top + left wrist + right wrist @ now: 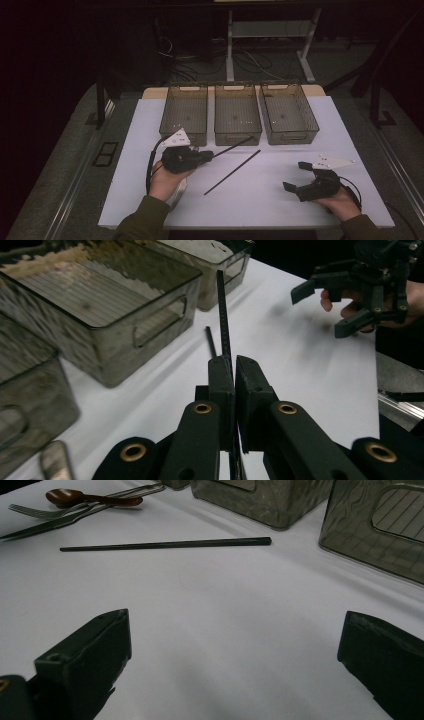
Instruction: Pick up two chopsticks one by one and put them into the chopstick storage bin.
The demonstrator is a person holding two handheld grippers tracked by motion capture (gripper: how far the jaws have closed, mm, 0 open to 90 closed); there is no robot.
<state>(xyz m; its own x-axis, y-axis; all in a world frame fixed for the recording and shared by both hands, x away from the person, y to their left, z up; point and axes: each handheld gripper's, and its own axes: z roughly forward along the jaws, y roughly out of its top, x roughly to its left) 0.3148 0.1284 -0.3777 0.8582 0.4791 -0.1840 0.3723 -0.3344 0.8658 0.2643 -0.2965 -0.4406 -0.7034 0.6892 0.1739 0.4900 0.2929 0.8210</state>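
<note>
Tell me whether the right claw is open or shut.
Open: the right claw has its jaws spread wide apart over the table, holding nothing.

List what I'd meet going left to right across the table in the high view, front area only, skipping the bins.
left gripper shut on a black chopstick → second black chopstick lying loose on the white table → right gripper, jaws open.

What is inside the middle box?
The middle bin looks empty: its ribbed floor shows through the open top in the high view. The near wall hides a thin strip of floor behind it. The chopstick held by the left gripper points toward it from outside.
</note>
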